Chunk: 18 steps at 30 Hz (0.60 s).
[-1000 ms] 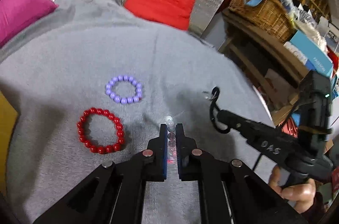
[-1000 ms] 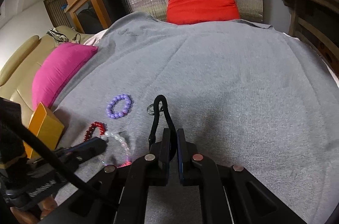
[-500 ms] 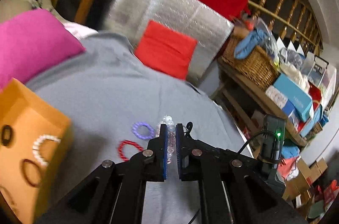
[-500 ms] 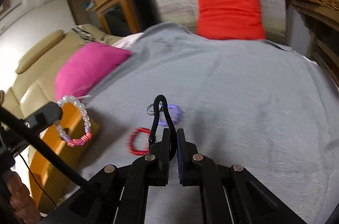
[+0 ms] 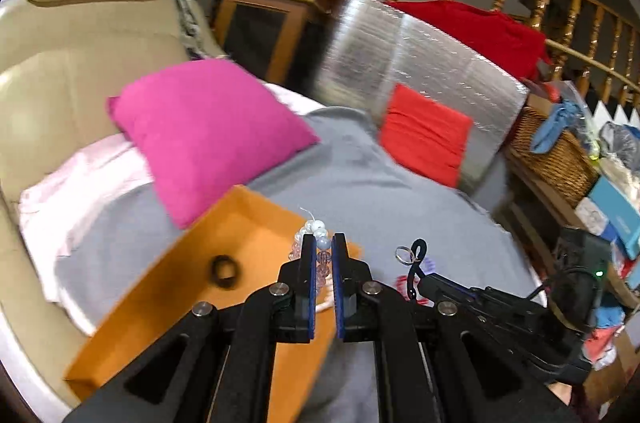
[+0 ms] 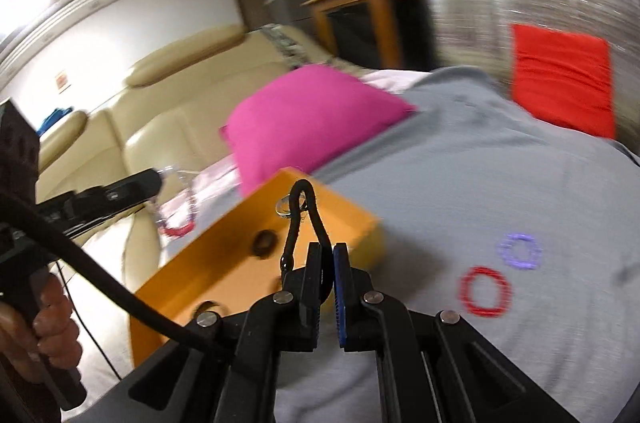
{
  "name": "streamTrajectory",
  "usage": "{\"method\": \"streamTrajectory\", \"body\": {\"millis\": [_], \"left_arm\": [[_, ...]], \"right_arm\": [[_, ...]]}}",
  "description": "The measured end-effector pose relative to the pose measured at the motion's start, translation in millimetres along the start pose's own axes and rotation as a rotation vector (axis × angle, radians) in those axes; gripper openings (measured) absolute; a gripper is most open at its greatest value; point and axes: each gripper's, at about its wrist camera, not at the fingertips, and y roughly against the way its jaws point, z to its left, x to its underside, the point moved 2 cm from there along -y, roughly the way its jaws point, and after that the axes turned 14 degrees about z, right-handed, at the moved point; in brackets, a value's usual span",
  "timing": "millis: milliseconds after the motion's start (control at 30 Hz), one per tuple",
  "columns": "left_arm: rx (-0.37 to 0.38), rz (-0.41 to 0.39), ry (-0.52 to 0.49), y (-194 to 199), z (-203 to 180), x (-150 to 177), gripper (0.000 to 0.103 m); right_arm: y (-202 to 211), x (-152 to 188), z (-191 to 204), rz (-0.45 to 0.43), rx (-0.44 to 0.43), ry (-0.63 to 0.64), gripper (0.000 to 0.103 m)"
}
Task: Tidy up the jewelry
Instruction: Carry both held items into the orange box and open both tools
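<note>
Tongs [image 5: 323, 251] now over orange box [image 5: 168, 299]

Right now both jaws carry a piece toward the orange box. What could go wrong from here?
1. The clear bead bracelet is pinched by only a few beads in the left gripper, so it might slip out before it reaches the orange box.
2. The black cord with its small ring dangles loose from the right gripper and could catch on the box wall.
3. Both grippers are close together and may collide.
</note>
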Motion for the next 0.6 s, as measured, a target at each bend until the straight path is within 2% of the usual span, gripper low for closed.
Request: {"method": "streamTrajectory", "body": {"millis": [233,400,600], "left_arm": [[-0.058,0.068,0.033,-16.8,43.0,18.5,0.007],[-0.098,0.14,0.076,-47.5,72.3,29.9,0.007],[-0.104,0.2,0.141,-74.7,100.6,41.3,0.007]], "right_arm": [[-54.9,1.3,67.9,0.089,-0.061,0.109,0.007],[-91.1,3.0,81.6,0.149,-0.053,0.135,0.007],[-120.6,5.1,83.6,0.214,-0.047,0.126,0.008]]}}
